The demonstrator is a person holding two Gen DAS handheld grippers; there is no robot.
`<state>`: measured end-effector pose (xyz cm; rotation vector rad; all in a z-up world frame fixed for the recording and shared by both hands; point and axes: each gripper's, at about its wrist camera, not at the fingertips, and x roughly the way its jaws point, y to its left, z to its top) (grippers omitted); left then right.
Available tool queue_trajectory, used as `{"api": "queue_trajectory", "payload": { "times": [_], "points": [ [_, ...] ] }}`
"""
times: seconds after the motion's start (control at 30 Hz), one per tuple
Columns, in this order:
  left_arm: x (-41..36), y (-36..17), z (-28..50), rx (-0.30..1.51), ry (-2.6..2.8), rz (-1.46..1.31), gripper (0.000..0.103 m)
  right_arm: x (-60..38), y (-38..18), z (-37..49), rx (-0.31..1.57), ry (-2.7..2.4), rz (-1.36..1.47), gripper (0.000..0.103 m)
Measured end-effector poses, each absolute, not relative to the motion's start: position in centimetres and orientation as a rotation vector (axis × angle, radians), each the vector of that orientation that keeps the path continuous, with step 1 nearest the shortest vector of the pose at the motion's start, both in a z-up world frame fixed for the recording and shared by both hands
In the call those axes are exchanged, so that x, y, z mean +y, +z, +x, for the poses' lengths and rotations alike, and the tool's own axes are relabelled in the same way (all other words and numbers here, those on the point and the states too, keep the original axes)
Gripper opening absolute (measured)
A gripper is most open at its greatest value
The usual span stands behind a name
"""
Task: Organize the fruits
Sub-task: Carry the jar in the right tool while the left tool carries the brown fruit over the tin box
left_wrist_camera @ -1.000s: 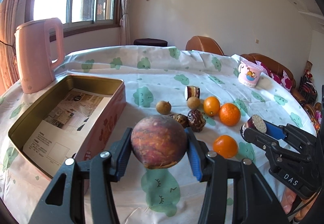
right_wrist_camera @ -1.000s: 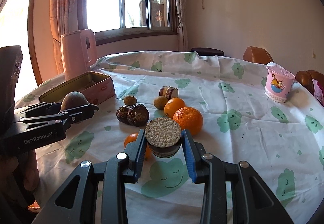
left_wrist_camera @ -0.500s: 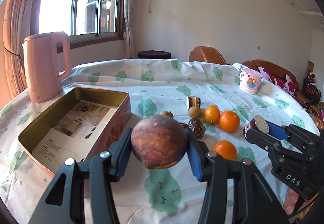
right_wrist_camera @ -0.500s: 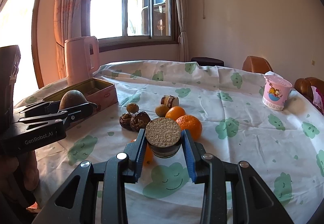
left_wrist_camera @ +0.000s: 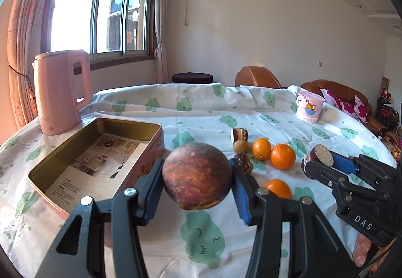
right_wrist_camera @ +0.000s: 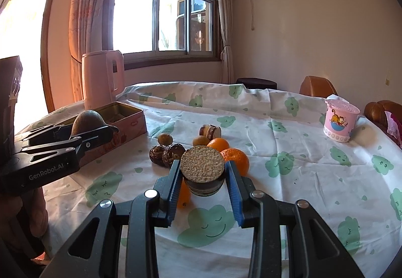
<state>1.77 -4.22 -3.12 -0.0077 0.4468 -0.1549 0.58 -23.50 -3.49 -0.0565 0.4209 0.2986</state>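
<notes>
My left gripper is shut on a round reddish-brown fruit, held above the cloth beside the open pink tin. My right gripper is shut on a dark cut cylinder piece with a pale grainy end, above the table's front. On the cloth lie three oranges, two small brown fruits, two dark wrinkled fruits and another cut cylinder piece. The left gripper shows in the right wrist view, the right gripper in the left wrist view.
A pink kettle stands behind the tin at the left. A pink cartoon cup sits at the far right. The tin holds a printed paper sheet. Brown chairs stand beyond the round table.
Both grippers have risen and tilted up with their loads still held; the table items sit lower in both views. The fruits on the cloth have not moved.
</notes>
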Motion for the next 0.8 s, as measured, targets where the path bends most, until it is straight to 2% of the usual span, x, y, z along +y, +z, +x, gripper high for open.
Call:
{"api": "queue_trajectory", "payload": {
  "times": [0.8],
  "points": [
    [-4.5, -2.6, 0.7, 0.376, -0.147, 0.011, 0.052, -23.7, -3.2, -0.4, 0.361, 0.299, -0.06, 0.037]
  ]
}}
